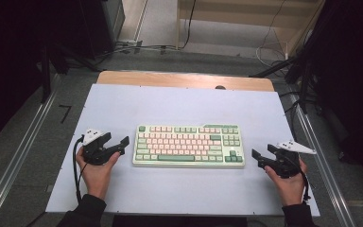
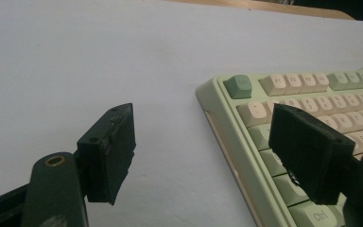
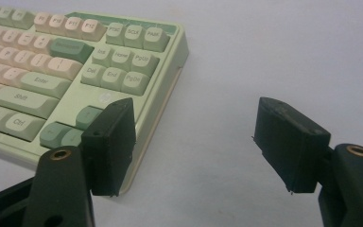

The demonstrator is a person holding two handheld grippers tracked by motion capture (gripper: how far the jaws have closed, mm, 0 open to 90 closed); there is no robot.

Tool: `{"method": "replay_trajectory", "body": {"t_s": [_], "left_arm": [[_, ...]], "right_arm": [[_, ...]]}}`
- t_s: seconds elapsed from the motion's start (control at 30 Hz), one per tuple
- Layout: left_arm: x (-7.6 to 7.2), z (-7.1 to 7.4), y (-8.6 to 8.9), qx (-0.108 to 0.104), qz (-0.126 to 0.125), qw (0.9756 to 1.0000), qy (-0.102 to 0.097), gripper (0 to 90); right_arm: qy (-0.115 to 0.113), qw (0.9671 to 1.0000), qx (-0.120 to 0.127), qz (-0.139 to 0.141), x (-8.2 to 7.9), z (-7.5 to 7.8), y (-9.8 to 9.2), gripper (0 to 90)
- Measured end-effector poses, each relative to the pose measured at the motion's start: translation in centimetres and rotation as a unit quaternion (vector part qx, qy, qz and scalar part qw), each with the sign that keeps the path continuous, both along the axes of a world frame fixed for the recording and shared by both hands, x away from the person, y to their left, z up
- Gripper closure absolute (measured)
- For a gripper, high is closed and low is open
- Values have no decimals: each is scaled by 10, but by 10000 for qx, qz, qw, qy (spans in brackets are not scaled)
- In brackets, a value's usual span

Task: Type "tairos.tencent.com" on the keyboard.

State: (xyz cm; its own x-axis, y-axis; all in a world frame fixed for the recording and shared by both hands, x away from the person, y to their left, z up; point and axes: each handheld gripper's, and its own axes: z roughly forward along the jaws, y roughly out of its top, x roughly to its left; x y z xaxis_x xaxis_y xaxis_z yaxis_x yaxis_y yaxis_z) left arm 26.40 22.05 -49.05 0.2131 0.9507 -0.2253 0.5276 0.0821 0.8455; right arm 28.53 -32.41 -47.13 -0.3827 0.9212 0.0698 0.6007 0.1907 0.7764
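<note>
A pale green keyboard [image 1: 189, 145] with pink and green keys lies flat in the middle of the white sheet [image 1: 179, 106]. My left gripper [image 1: 117, 140] hovers just off the keyboard's left end, jaws open and pointing at it, with nothing between them. In the left gripper view the open gripper [image 2: 208, 151] frames the keyboard's left edge [image 2: 217, 123], which lies a little beyond the jaws. My right gripper [image 1: 263, 152] is held off the keyboard's right end, open and empty. The right gripper view has its jaws [image 3: 201, 142] spread beside the keyboard's near right corner [image 3: 137, 156].
The white sheet covers a wooden table whose bare strip [image 1: 184, 79] shows at the back. Metal rails [image 1: 19, 156] run along both sides over grey floor. Cables [image 1: 137, 47] and dark stands lie beyond the table's far edge.
</note>
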Motion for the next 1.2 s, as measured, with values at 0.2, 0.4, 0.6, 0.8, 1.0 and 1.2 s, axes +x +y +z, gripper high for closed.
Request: {"method": "replay_trajectory", "body": {"t_s": [0.2,0.4,0.6,0.8,1.0,1.2], "left_arm": [[2,2,-6,-9,-90,10000,8,246],[5,4,-19,117,-238,9996,-35,282],[8,7,-28,121,-329,9993,-98,310],[11,9,-35,108,-394,9991,-98,332],[17,8,-42,101,-444,9989,-55,346],[20,9,-47,73,-566,9983,-84,411]], "right_arm": [[-5,9999,54,90,2,2,6,283],[-23,9993,53,358,6,4,23,306],[7,9977,134,660,12,6,41,365],[-19,9957,145,919,17,7,59,416],[-44,9934,120,1139,21,8,78,453],[15,9914,160,1301,25,8,88,528]]}}
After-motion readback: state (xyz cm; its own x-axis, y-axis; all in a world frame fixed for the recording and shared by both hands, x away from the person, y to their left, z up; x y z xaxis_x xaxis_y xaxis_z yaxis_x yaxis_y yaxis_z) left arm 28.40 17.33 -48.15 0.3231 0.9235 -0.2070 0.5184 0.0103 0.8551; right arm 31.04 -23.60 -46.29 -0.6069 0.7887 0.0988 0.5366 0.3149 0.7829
